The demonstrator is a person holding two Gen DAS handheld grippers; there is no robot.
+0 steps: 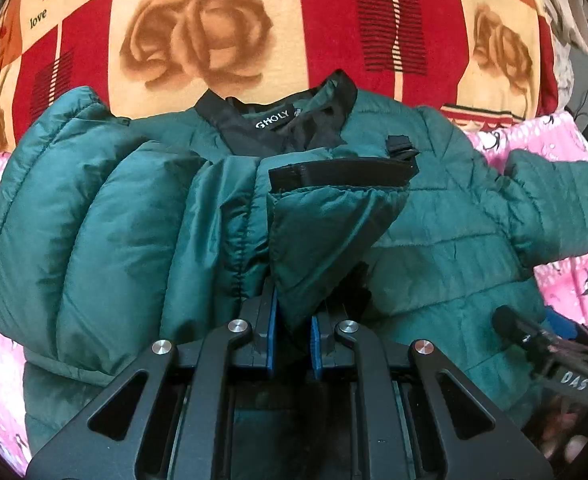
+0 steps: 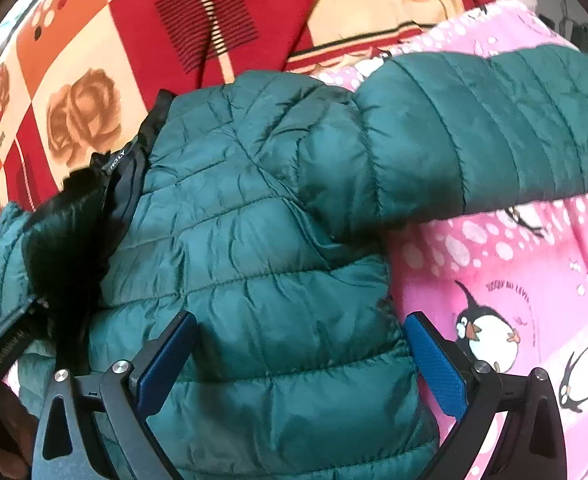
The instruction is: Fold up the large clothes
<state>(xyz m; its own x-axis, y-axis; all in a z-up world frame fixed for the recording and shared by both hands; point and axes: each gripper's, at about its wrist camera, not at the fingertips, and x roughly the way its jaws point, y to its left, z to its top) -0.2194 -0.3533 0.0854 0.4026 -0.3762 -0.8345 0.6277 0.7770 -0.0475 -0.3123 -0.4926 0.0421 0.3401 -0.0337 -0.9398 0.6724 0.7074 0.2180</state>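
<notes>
One dark green quilted puffer jacket (image 1: 434,216) lies on a pink penguin-print blanket (image 2: 514,280), its hem cut off below both views. The left hand-held gripper (image 1: 293,332) is clenched on the jacket's black-trimmed sleeve cuff (image 1: 334,216). The right hand-held gripper (image 2: 302,364) stands released, jaws astride the jacket's side; the second sleeve (image 2: 494,128) stretches away beyond it.

both wrist views steeply down, close, sharing jacket (image 1: 434,240)
</notes>
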